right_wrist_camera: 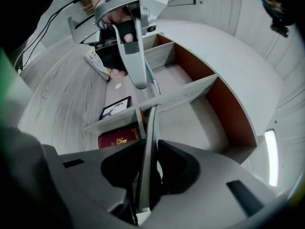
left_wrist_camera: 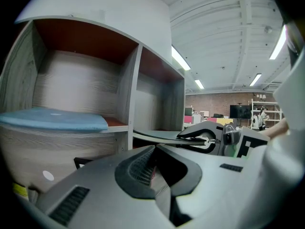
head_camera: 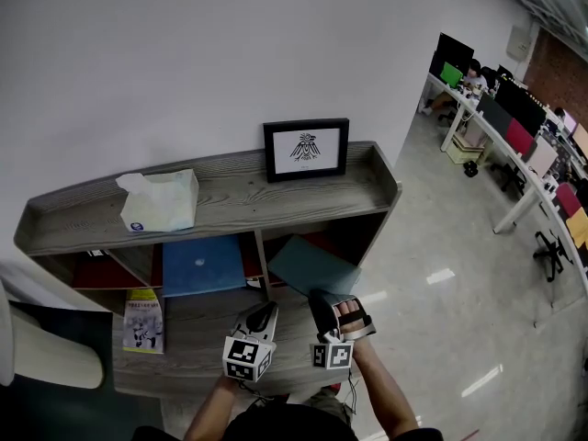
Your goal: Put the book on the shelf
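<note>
Shelf stands ahead of both tools, with three compartments.
- Straight ahead of the right tool: dark teal book, far end inside, near edge sticking out.
- Ahead of the left tool: blue book, lying flat.
- Further left: something red, unclear.

Right tool is clamped on the teal book's near edge, the thin cover edge-on between its pads. Left tool is just beside it, jaws together and empty. Both point near level.

Booklet lies on the lower board, left of the left tool. On top sit a tissue box and a framed picture. Pale floor with office desks lies well off to the right.
</note>
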Available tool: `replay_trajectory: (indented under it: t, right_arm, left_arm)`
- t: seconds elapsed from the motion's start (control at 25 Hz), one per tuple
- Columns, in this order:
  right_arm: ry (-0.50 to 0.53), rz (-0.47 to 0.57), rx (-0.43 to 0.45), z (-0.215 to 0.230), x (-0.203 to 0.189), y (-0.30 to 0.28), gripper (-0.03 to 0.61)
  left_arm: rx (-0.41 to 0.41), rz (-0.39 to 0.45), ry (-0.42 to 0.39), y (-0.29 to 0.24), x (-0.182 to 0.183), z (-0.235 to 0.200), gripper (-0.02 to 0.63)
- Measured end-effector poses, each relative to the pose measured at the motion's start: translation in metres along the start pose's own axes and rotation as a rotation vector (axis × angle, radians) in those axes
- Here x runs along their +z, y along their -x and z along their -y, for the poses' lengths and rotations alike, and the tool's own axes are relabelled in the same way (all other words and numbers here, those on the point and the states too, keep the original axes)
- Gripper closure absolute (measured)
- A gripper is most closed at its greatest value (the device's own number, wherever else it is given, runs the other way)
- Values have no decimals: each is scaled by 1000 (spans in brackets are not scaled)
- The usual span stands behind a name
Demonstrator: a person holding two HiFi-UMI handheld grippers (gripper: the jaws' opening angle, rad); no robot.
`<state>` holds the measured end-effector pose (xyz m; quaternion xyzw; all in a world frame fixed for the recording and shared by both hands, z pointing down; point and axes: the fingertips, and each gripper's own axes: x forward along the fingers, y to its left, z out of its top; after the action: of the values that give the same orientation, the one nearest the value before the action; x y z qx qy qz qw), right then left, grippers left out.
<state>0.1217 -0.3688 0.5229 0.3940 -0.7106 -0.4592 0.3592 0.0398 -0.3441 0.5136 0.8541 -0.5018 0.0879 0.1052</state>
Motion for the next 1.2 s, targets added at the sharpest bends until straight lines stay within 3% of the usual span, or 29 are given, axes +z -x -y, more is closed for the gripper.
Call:
replay_trajectory:
  t: [0.16,0.4,0.6,1.04,1.2]
  right_arm:
    - [-95,-12,33,-2,-1,-1,416]
    - [-92,-45,49,-11,-11,-3,364]
    - [-189,-7,78,-10,-4,4,304]
    - [-316,-41,31,9,-2,30,295]
    - [-455,-46,1,22,5,46,295]
  left_arm:
    - [5,2,-3,5,1,1,607]
    - [17,0,-7,12,0,0,607]
    - [20,1,-8,16,0,1,607]
    - [-21,11,-23,25,3,12,607]
    - [-51,23,-38,31,7,14,607]
